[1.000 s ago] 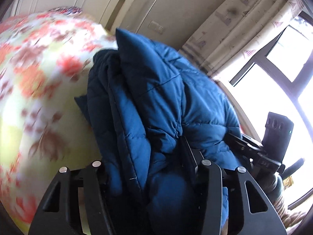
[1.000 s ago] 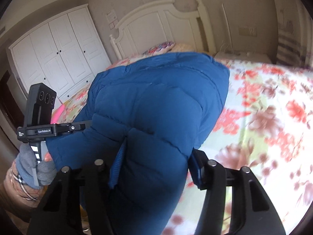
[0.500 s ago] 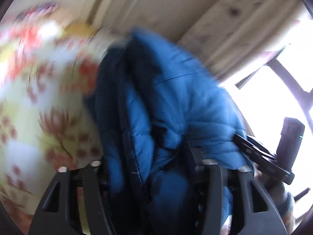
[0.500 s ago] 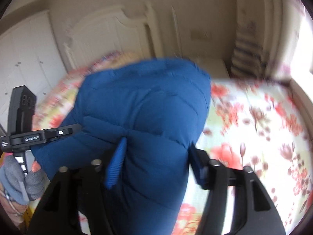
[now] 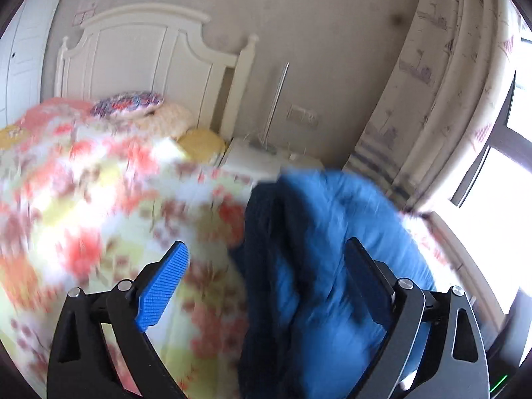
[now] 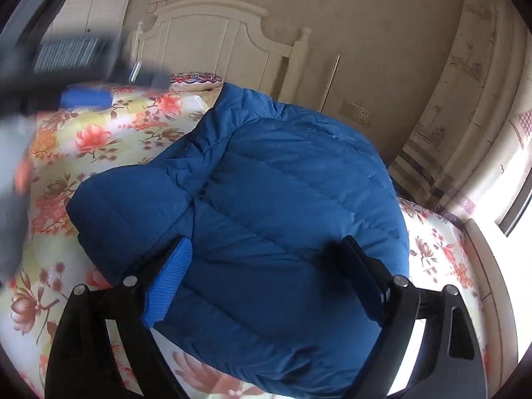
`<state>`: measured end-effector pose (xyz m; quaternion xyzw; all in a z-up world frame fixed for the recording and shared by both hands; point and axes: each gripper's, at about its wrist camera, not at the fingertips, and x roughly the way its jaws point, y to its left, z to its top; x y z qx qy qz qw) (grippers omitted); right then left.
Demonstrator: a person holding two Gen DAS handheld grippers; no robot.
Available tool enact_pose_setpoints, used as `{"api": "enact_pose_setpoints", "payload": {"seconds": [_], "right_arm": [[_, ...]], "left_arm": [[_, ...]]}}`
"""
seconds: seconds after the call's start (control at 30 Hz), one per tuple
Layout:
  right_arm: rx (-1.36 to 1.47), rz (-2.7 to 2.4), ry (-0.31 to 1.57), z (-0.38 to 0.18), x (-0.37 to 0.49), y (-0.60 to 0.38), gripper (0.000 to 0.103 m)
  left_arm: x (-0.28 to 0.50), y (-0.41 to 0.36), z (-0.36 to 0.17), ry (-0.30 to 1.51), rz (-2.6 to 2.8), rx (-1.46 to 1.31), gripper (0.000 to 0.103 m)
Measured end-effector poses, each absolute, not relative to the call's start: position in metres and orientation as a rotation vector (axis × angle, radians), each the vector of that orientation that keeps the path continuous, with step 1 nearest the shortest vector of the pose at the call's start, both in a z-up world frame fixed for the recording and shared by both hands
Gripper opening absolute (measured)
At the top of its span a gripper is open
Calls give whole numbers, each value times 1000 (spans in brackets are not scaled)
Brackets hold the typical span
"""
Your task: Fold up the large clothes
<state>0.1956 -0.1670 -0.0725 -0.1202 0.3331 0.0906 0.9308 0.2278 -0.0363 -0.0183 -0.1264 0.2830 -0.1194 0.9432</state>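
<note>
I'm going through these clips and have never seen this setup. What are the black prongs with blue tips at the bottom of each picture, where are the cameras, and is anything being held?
No robot here: a person holds a two-finger gripper in each hand, each with a camera looking along its fingers. One picture looks past the left gripper, the other past the right gripper. A folded blue puffer jacket lies on a bed with a floral bedspread. Both grippers' jaws have just been opening and stand wide apart. The jacket lies between them, but the pads do not press it, so nothing is held. The left picture is blurred.

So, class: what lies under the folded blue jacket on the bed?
The flowered bedspread shows all around the blue jacket, so the jacket rests on it. Whatever lies directly beneath the jacket is covered.
</note>
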Motion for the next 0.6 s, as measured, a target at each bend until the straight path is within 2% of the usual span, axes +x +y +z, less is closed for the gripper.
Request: {"api": "enact_pose_setpoints", "payload": {"seconds": [0.1,0.2,0.3,0.37,0.43,0.6], "right_arm": [[-254,183,687,-74,200,-166,89],[-246,180,680,-80,196,-170,89],[-227,188,673,-82,189,-178,89],[-237,217,665,-81,187,-176,90],[-298,206,673,-84,187,-166,89],[-266,217,674,-85,188,-167,91]], "left_arm": [[265,-63,10,626,-302,-204,92],[305,-103,14,656,-342,-126,92],[347,-122,-21,776,-401,-162,93],[378,-128,-79,964,-329,-111,99],[387,-115,-90,998,-343,-193,99],[385,-117,-87,975,-330,-171,99]]}}
